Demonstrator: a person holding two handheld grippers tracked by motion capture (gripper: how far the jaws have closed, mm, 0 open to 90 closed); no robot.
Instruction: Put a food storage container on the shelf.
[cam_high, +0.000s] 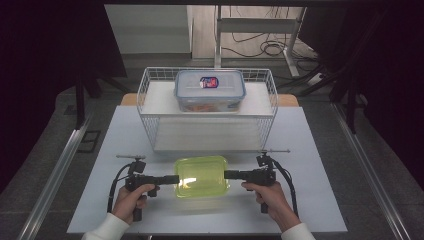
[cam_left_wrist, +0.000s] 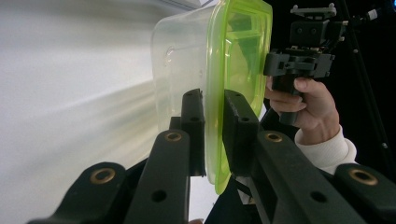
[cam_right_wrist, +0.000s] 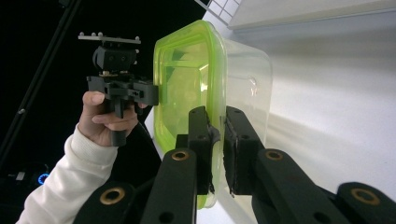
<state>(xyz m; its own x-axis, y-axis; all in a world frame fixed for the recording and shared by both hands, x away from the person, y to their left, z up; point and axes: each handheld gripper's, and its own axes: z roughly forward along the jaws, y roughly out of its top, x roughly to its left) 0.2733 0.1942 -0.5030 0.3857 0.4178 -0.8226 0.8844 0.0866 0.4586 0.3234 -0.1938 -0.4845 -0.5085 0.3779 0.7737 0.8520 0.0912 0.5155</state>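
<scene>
Fingers of the left gripper and right gripper clamp opposite rim edges of the green-lidded box, held level over the table (probably bound for the wire basket).

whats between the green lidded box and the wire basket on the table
Nothing: the high view shows a bare strip of white table between the green-lidded box and the wire basket.
</scene>
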